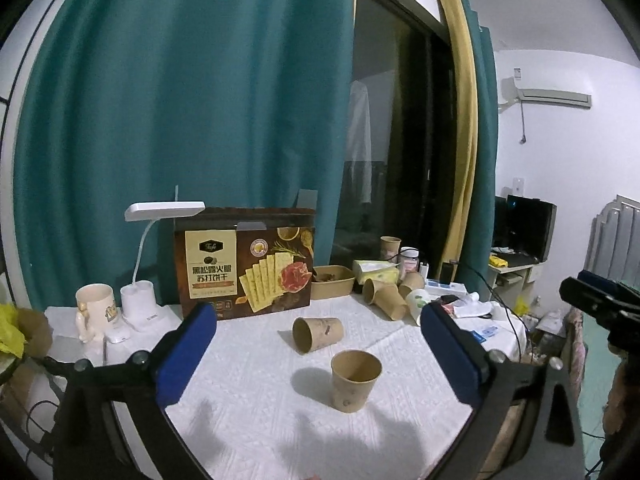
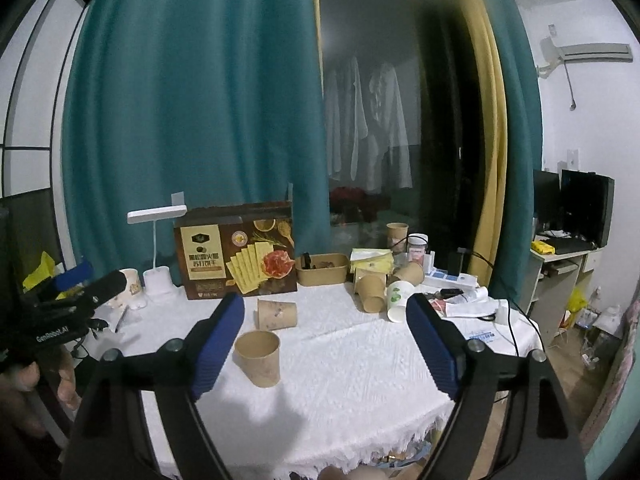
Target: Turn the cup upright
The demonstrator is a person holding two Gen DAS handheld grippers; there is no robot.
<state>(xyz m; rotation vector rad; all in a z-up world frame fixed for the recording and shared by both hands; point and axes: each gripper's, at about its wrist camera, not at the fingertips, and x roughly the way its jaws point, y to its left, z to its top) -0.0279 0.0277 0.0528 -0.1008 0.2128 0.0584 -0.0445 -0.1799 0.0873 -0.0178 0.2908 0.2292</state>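
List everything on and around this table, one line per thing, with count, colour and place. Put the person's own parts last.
upright paper cup: one, brown, near middle of the cloth
lying paper cup: one, brown, on its side behind it
cup cluster: several, brown and white, back right
cracker box: one, brown, standing at back
desk lamp: one, white, back left
mug: one, cream, far left
food tray: one, tan, beside the box
curtain: teal, behind
left gripper: blue pads, open, empty
right gripper: blue pads, open, empty

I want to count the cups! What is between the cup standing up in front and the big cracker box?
One more brown paper cup, tipped on its side on the white tablecloth, lies between the standing cup and the cracker box. Both wrist views show it.
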